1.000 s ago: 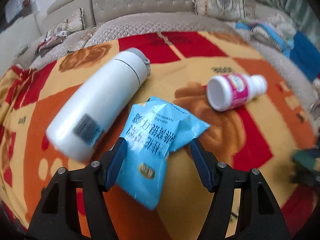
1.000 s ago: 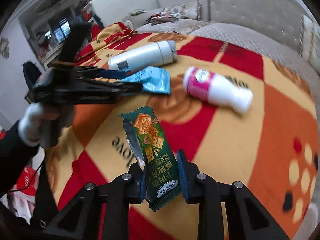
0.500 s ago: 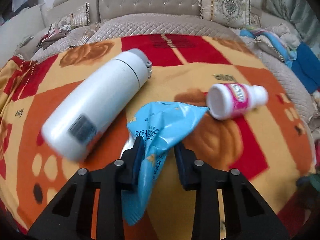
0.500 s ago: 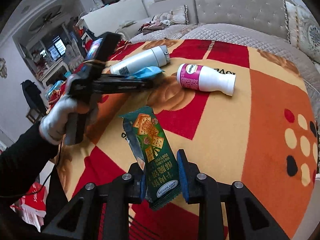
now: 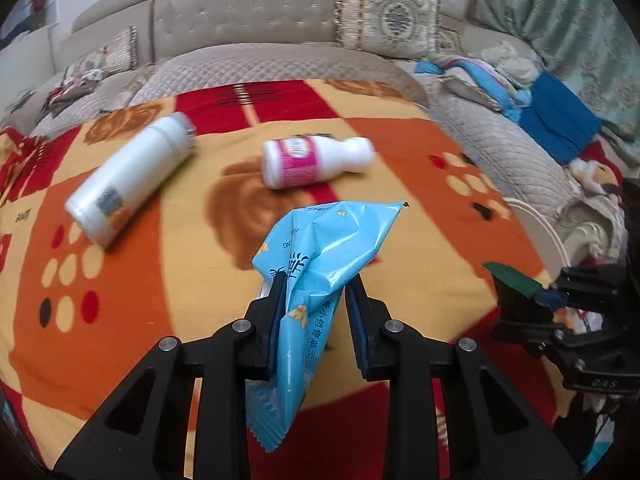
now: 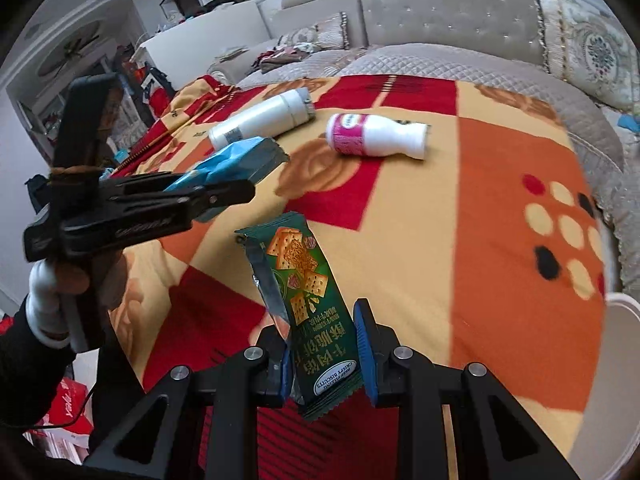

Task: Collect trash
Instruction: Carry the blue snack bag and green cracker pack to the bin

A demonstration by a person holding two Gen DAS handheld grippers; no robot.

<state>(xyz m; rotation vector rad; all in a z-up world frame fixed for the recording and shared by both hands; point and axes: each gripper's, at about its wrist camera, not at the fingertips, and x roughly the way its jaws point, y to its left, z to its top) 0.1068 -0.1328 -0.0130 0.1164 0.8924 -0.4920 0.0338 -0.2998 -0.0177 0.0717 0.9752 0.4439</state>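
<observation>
Nearest me on the left wrist view, my left claw [image 5: 316, 308] has its jaws still drawing in, the blue pads pressed against the crumpled blue wrapper [image 5: 320, 264], which stands up between them and clear of the blanket [image 5: 168, 280]. From the right wrist view the same left claw [image 6: 240, 192] shows side-on, with the blue wrapper [image 6: 236, 160] sticking out past its tip and a white-gloved hand [image 6: 48, 300] gripping its handle.

My right claw [image 6: 324, 360] is closed to a narrow gap on the green biscuit packet [image 6: 304, 304], which rises upright from between the pads, its lower end hanging below them. At the right edge of the left view I catch that right claw [image 5: 548, 300] with a corner of the green packet [image 5: 512, 280] showing.

Farther out, on the patterned blanket, a white bottle with a pink label [image 5: 312, 158] lies on its side, and to its left a white flask [image 5: 128, 180] lies on its side too, the two well apart. Both are blurred in the left view.

Beyond the blanket runs a quilted beige sofa [image 5: 256, 32] with an ornate cushion [image 5: 392, 24] against its back.
</observation>
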